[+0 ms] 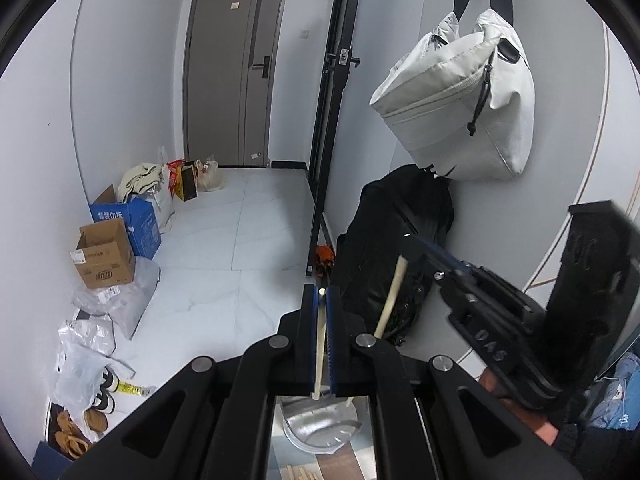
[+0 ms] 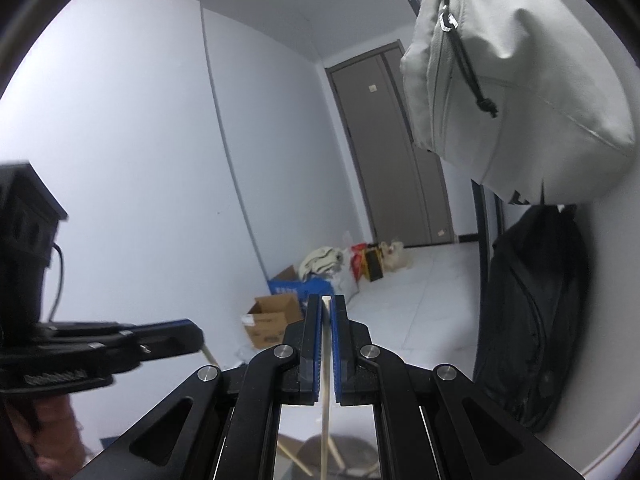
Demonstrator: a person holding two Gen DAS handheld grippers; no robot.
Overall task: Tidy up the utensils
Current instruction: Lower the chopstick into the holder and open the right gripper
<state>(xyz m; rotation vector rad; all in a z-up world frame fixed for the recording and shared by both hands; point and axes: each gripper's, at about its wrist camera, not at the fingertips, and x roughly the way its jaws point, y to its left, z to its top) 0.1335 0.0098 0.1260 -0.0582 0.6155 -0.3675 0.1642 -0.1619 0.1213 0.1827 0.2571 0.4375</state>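
Left gripper (image 1: 321, 296) clamps 1 chopstick (image 1: 320, 344), apparently.

Light: even, cool indoor, moderately bright; source not visible.
Shadows: soft, under grey bag (image 1: 456, 104) on wall.
Glare: faint sheen on white floor tiles (image 1: 240, 240).
Distortion: strong fisheye, walls bow, black vignette at corners.
Blur: left gripper (image 2: 172, 338) soft in right wrist view; background fairly sharp.

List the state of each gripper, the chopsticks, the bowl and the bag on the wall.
Left gripper: jaws shut on one chopstick.
Right gripper: jaws shut on another chopstick.
Metal bowl: upright below, chopsticks leaning in it.
Grey bag: hanging, zipped.
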